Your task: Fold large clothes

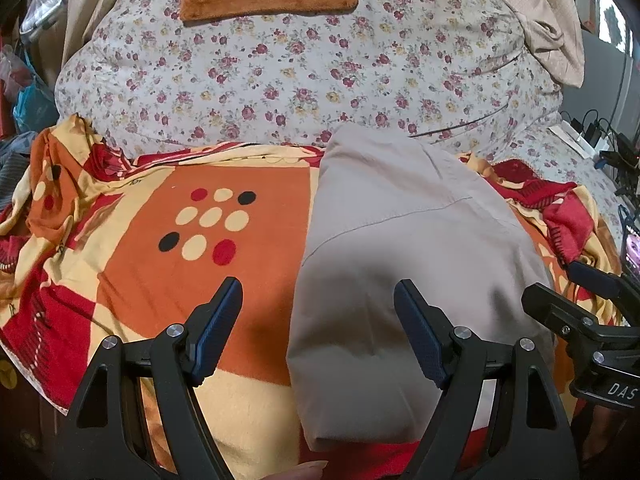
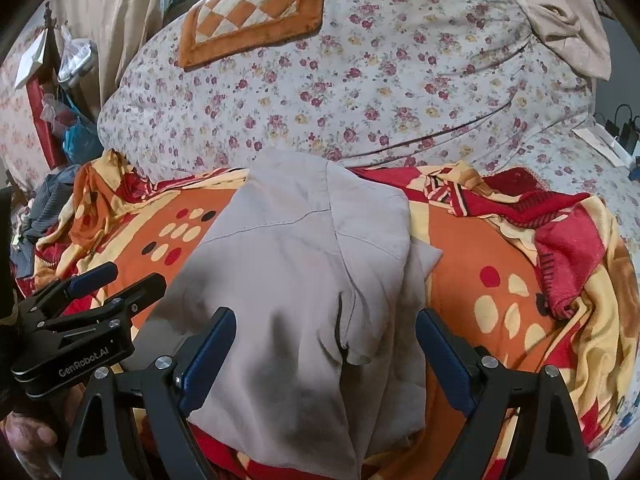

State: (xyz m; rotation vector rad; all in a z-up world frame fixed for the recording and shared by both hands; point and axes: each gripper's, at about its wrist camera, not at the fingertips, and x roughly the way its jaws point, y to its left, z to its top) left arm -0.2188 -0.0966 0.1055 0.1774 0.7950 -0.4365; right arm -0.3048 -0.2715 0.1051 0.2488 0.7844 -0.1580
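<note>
The beige shirt (image 2: 296,280) lies folded into a long narrow strip on the orange and red patterned blanket (image 1: 192,264) of the bed, its long axis running away from both cameras toward the floral quilt (image 1: 304,80). The right gripper (image 2: 324,356) hangs straight over the near end of the strip, jaws wide apart with the cloth under the gap and nothing clamped. The left gripper (image 1: 318,328) hangs over the strip's left edge, jaws also apart and empty: one finger is above the blanket, the other above the shirt. Judging from this, the right hand is better centred, and the next fold probably brings the near end toward the far end
</note>
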